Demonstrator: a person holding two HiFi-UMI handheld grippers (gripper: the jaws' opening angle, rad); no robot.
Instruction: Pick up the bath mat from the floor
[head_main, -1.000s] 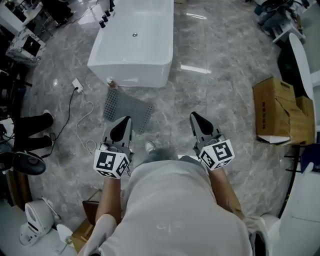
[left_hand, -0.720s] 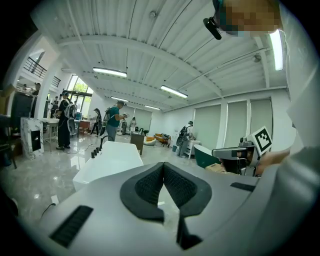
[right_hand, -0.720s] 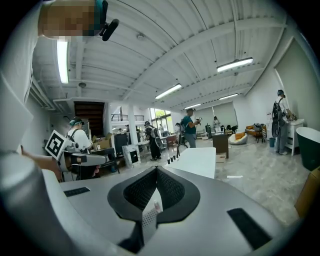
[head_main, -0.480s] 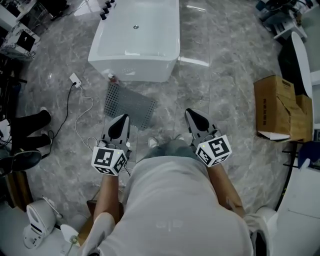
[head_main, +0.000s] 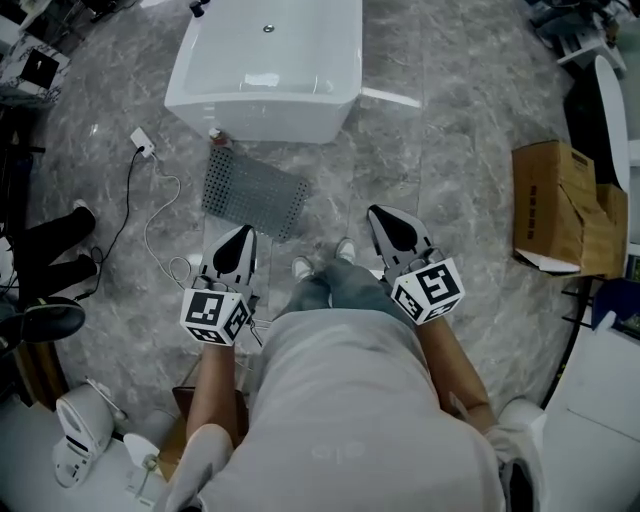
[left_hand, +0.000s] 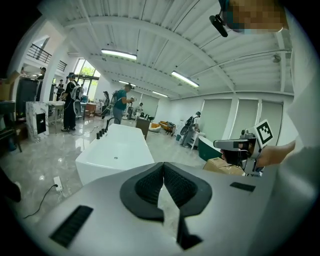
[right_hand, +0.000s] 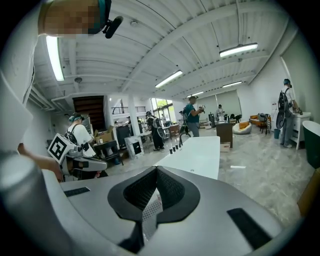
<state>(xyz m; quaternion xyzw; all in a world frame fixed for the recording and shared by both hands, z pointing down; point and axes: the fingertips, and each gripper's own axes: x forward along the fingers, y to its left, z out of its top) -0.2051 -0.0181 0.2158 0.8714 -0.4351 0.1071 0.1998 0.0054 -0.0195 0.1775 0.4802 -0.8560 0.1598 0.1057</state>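
**Both Grippers Closed and Empty; Bath Mat Flat on Floor**

At the left edge of the head view, a bystander's legs (head_main: 50, 250) in dark trousers stood on the grey marble floor (head_main: 450, 130). A white power strip (head_main: 142, 143) lay just right of them, its cable trailing down the frame.

The left gripper (head_main: 244, 232) hovered left of centre in the lower half of the frame. Its jaws were pressed together with nothing between them; the left gripper view showed the pads meeting at the tip.

The bath mat (head_main: 253, 193), grey and perforated, lay flat on the floor just above that gripper in the frame, apart from both grippers. Its upper-left corner sat just beside the base of the white bathtub (head_main: 265, 70) at top centre.

The right gripper (head_main: 378, 214) hovered right of centre, level with the left one. Its jaws were likewise closed on nothing.

An open cardboard box (head_main: 555, 205) stood at the right edge.
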